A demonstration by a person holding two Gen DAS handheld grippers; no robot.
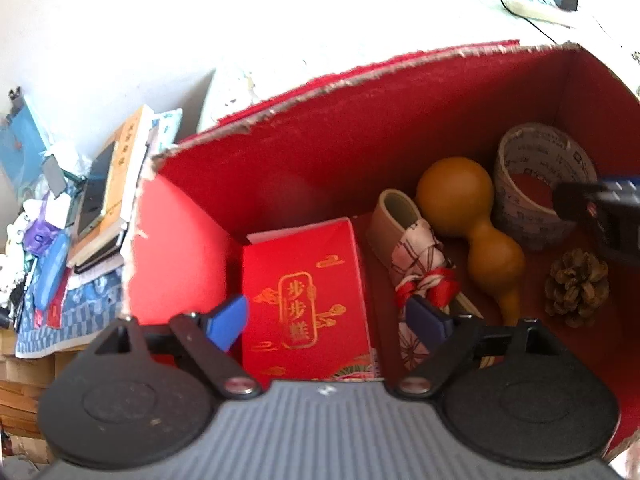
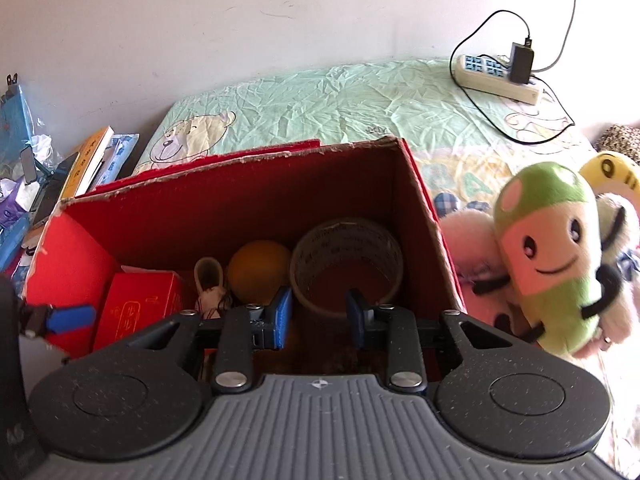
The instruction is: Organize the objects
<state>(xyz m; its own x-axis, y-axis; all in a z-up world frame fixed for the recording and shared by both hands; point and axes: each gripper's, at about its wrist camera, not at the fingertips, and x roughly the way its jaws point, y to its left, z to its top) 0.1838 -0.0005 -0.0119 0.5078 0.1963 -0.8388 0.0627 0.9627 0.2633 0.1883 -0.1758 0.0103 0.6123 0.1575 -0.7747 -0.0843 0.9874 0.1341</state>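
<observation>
Gold lettering on the small red box reads 步步糕 inside an oblong frame, with cloud curls around it; the box stands upright in the left part of the big red carton. Print also runs around the tape roll at the carton's right end, but it is too small to read. Between them lie a patterned fabric shoe tied with a red-and-white ribbon, a brown gourd leaning against it, and a pine cone near the tape (all on the carton's floor).

The left claw is spread wide above the small red box, its blue pads on either side and clear of it, so it holds nothing. The right claw is partly closed, its pads apart with only empty air between them, hanging over the carton in front of the tape roll.

Outside the carton, on the bed, a green plush toy lies to the right, and a power strip sits further back.
</observation>
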